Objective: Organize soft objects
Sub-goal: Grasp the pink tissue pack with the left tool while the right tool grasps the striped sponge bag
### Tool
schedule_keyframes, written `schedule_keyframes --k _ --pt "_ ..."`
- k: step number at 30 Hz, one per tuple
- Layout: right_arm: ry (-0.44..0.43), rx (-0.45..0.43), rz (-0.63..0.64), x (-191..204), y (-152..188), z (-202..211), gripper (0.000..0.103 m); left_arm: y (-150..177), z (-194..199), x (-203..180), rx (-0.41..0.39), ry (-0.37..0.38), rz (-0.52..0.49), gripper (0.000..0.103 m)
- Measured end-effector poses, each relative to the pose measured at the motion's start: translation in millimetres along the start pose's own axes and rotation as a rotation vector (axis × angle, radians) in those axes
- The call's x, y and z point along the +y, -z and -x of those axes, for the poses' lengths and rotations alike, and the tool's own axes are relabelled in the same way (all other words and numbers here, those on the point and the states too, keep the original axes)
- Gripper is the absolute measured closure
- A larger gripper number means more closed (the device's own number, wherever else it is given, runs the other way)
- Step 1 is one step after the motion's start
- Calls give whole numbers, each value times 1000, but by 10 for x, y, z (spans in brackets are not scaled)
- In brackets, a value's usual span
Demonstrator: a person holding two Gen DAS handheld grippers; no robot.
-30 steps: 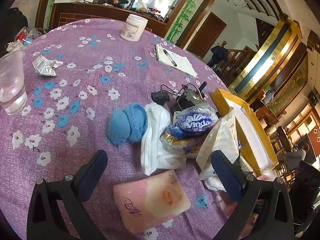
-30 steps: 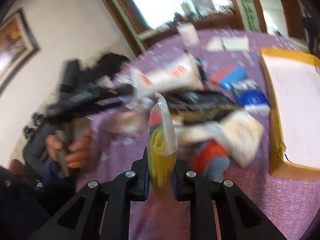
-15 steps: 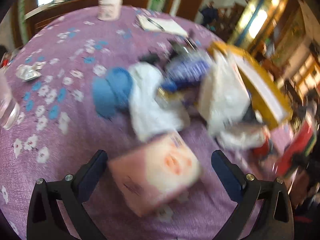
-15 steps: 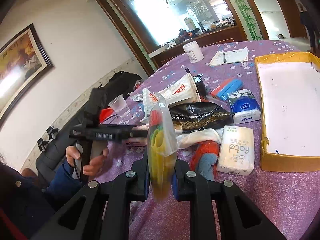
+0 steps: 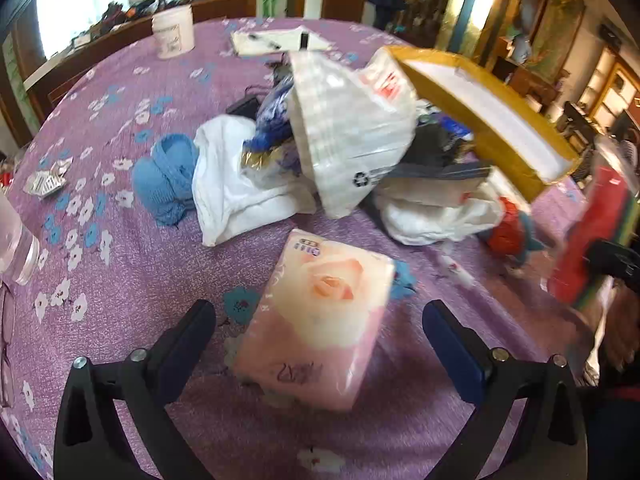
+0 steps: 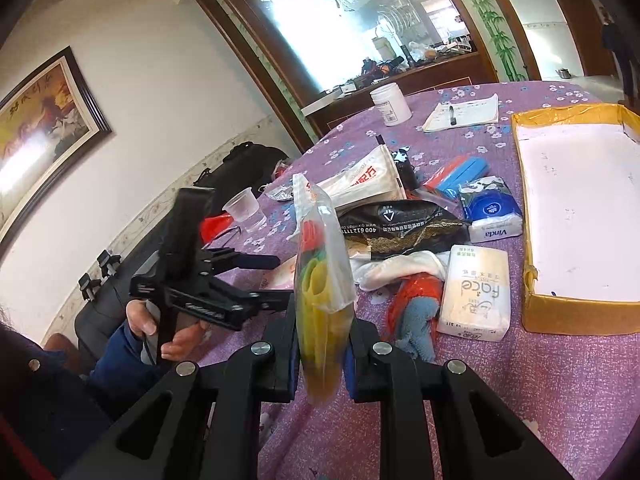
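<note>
A pink tissue pack (image 5: pixel 320 312) with a rose print lies on the purple flowered tablecloth (image 5: pixel 120 272). My left gripper (image 5: pixel 318 332) straddles it and its jaws are closing, with each pad still clear of the pack's sides. In the right wrist view the left gripper (image 6: pixel 272 280) points down at the table, held by a hand (image 6: pixel 176 340). My right gripper (image 6: pixel 320 360) is shut on a clear plastic bag (image 6: pixel 322 288) of yellow, green and red pieces, held upright above the table edge.
A pile sits mid-table: blue knit (image 5: pixel 168 176), white cloth (image 5: pixel 236 192), white plastic bag (image 5: pixel 344 128), black pouch (image 6: pixel 400 220), two tissue packs (image 6: pixel 476 292) (image 6: pixel 492 212), a red-blue toy (image 6: pixel 418 308). A shallow yellow box (image 6: pixel 576 312) lies right. A cup (image 6: pixel 244 208), jar (image 6: pixel 390 104) and notepad (image 6: pixel 464 114) stand farther off.
My left gripper has rolled and moved in over the pink pack, which now lies between its fingers. The right gripper keeps its hold on the bag and has shifted only slightly.
</note>
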State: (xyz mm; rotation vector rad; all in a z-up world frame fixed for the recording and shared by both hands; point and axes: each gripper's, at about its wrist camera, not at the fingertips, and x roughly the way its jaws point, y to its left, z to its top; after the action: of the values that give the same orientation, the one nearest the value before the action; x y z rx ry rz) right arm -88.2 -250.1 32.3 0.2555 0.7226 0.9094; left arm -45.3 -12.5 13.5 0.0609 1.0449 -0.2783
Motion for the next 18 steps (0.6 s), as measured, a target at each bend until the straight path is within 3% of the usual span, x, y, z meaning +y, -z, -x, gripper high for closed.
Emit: schedule_keyframes --k 1,4,8,18 --pt "2 -1 -1 3 4 9 84 18 -53 13 12 -22 6 22" --pt "7 -3 -7 -8 14 29 84 45 -18 -4 -11 -79 7 49" --pt "8 -5 -20 -30 1 34 84 78 78 21 -34 -53 42 51" --pt "107 -11 -29 -80 -25 134 84 52 360 -366 -144 43 -34 51"
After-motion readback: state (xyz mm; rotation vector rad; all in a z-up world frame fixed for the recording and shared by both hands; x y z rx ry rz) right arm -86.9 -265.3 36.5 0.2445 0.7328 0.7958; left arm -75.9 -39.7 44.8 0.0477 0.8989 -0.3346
